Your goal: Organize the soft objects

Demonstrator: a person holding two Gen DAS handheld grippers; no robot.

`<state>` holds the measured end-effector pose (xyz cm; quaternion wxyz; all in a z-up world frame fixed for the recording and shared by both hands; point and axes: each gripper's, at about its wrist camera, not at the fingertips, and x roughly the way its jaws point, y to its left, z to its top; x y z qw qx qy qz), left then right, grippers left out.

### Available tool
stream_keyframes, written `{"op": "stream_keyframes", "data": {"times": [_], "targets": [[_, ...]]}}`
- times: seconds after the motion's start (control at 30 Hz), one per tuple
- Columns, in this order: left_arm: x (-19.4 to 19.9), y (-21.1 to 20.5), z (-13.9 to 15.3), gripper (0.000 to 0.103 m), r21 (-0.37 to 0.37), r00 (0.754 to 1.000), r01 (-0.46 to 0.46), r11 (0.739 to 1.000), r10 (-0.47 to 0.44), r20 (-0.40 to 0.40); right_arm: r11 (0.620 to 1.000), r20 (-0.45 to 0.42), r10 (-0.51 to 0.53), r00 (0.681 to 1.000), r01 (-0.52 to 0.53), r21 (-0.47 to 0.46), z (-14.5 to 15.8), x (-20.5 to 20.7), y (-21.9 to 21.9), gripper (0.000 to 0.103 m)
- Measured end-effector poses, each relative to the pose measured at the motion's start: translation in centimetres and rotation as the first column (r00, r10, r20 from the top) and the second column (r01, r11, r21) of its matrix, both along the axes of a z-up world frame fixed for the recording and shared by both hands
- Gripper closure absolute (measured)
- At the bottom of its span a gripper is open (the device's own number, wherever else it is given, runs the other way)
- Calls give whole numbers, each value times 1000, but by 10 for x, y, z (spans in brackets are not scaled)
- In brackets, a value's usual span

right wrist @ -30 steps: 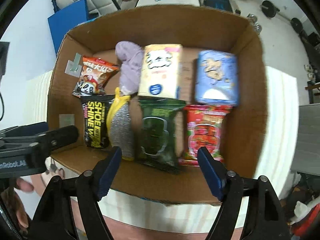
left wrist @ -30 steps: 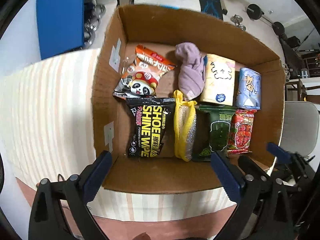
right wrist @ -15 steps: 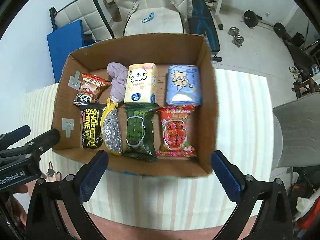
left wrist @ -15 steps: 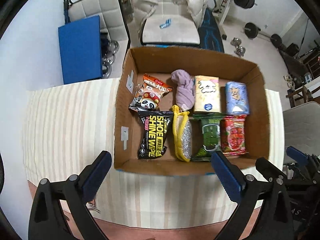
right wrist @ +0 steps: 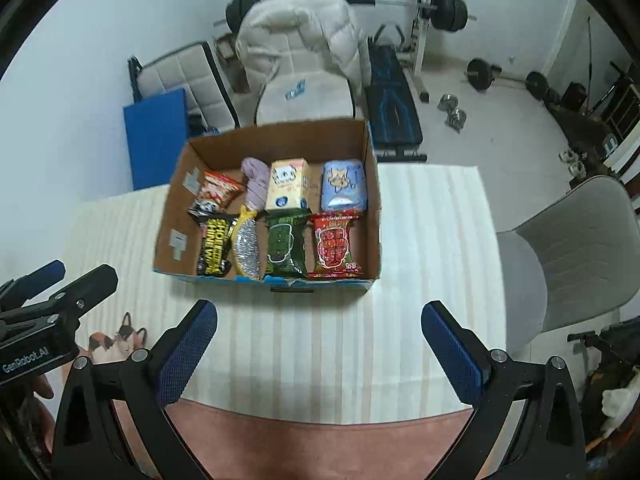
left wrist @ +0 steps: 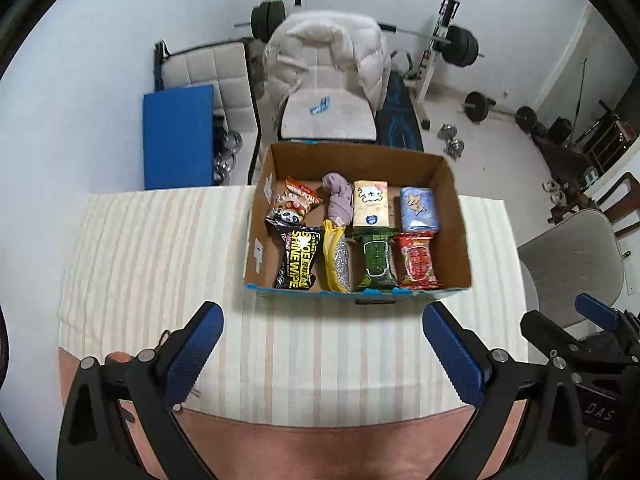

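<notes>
An open cardboard box [left wrist: 460,240] [right wrist: 372,184] stands on the striped tablecloth. Inside lie several soft packs in two rows: a panda snack bag [left wrist: 294,204], a purple cloth [left wrist: 339,200], a yellow tissue pack [left wrist: 371,209], a blue tissue pack [left wrist: 419,209], a black shoe-wipe pack [left wrist: 298,258], a yellow-edged scourer [left wrist: 338,258], a green pack [left wrist: 375,258] and a red pack [left wrist: 416,260]. My left gripper [left wrist: 324,354] is open and empty, well back from the box's near wall. My right gripper [right wrist: 320,354] is open and empty, also well back.
The striped tablecloth [left wrist: 160,264] covers the table, with a pink near edge [right wrist: 320,440]. A grey chair [right wrist: 576,256] stands at the right. A padded chair [left wrist: 328,92], blue mat [left wrist: 178,136] and weight equipment [left wrist: 456,46] stand beyond the table.
Both grippers have pulled back and up from the box, so it looks smaller and farther. Nothing in the box has moved. Both grippers stay open and empty.
</notes>
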<state>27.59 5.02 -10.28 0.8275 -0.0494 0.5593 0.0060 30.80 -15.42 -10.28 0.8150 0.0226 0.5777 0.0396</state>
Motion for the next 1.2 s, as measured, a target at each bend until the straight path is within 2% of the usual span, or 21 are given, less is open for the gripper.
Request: {"op": "stream_keyframes", "data": {"times": [0.3,0.57,0.8,0.93,1.2], "targets": [[-68,-4,59,1,4,996,7,1000,-7,86,1000,120,-3,993,2,15,75,-75,-9,0],[-104,-6,92,1,0,995,23,1000,-23,101,1000,188,7,982,-9,13,123,-125,-12,0],[-119,-5,108,1,5,988,14,1000,-14,151,1000,207,13,978,-13,-2,141,-146,-10,0],[-120,-3,110,1,17,984,-12,1000,8,181,1000,222,-3,975,6,-9,145,-146,-15,0],[-123,-10,115,0,49,975,-7,999,-4,221,999,245,-24,969,33,-34,147,-139,-16,0]]}}
